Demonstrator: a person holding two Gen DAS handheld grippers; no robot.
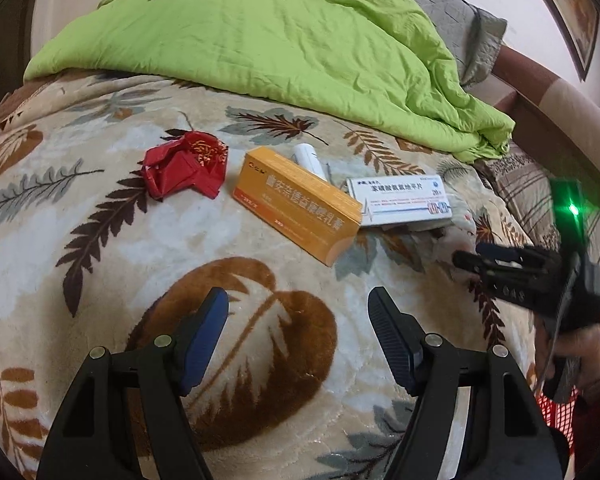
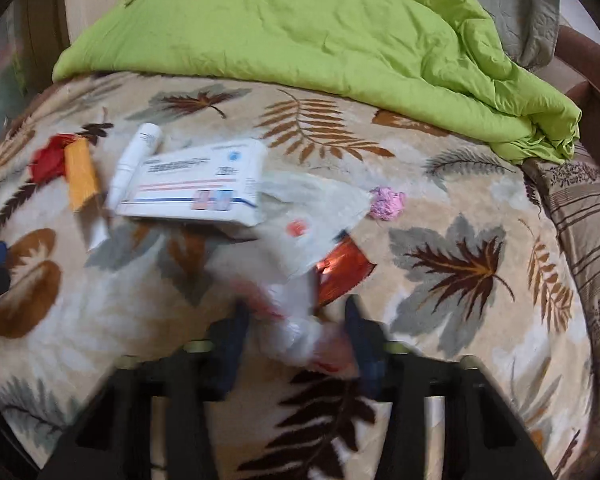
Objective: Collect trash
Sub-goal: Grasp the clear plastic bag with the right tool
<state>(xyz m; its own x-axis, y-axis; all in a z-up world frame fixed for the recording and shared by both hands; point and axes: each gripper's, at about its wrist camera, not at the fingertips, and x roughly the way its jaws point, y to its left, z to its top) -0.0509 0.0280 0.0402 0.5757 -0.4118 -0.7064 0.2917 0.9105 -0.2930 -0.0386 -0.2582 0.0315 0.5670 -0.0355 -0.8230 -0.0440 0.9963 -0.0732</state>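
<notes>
The left claw (image 1: 298, 312) is hovering spread wide over the leaf-patterned blanket (image 1: 100, 264) on the bed, with nothing between its blue-padded fingers (image 1: 216, 312). Ahead of it the trash is lying in a loose row: a crumpled red paper (image 1: 184, 164) at the left, an orange medicine box (image 1: 300, 206) lying flat beside it, a white tube (image 1: 310, 158) showing just behind the orange box, and a white medicine box (image 1: 402, 200) touching the orange box's right end. A rumpled green duvet (image 1: 260, 44) is heaped across the far side of the bed.

At the right edge of the left wrist view the right claw (image 1: 466, 260) is reaching in low over the blanket near the white box, a hand (image 1: 580, 352) gripping its handle and a green light glowing on top; something red and meshed is peeking out below that hand.

In the right wrist view the picture is smeared. A thin white plastic bag (image 2: 296, 320) with red marks is sitting between the right claw's fingers, but I cannot tell whether they are pinching it. The bag is trailing forward under the white medicine box. A shiny red foil wrapper (image 2: 342, 270) is lying just beside the bag, and a small pink wad (image 2: 386, 202) is resting further out on the blanket
</notes>
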